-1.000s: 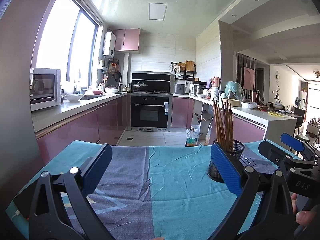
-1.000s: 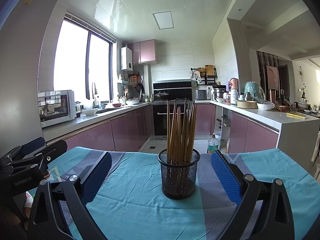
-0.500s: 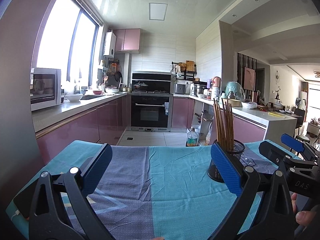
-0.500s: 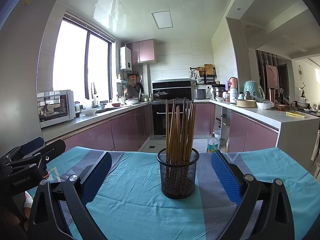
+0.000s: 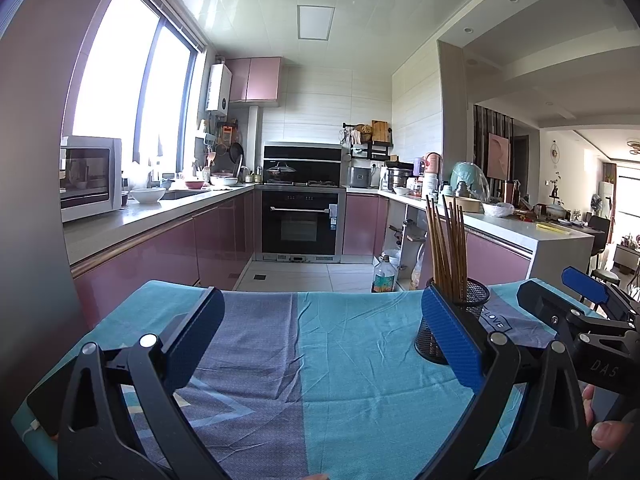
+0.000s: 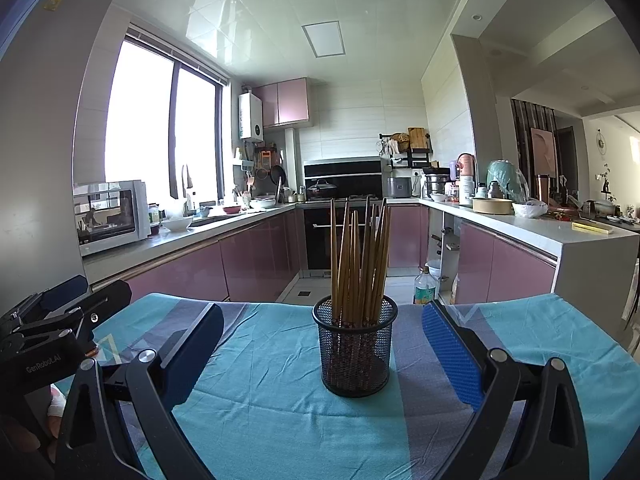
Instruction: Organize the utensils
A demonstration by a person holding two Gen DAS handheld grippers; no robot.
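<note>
A black mesh cup (image 6: 355, 350) stands upright on the blue tablecloth (image 6: 280, 408), filled with several brown wooden chopsticks (image 6: 360, 264). My right gripper (image 6: 324, 354) is open, its blue pads either side of the cup and a little nearer than it, nothing held. In the left wrist view the same cup (image 5: 472, 312) with its chopsticks (image 5: 446, 248) sits behind the right pad (image 5: 450, 336). My left gripper (image 5: 320, 340) is open and empty over bare cloth. Each view shows the other gripper at its edge: the right one (image 5: 584, 320), the left one (image 6: 48, 336).
The table's far edge (image 6: 280, 302) drops to a tiled kitchen floor with a plastic bottle (image 6: 424, 286). Pink cabinets, an oven (image 5: 302, 224) and a microwave (image 5: 90, 178) lie well beyond. A person's fingers (image 5: 604, 428) show at the lower right.
The right gripper has shifted slightly, so the cup sits a touch further left and lower in its view. The left gripper has not visibly moved.
</note>
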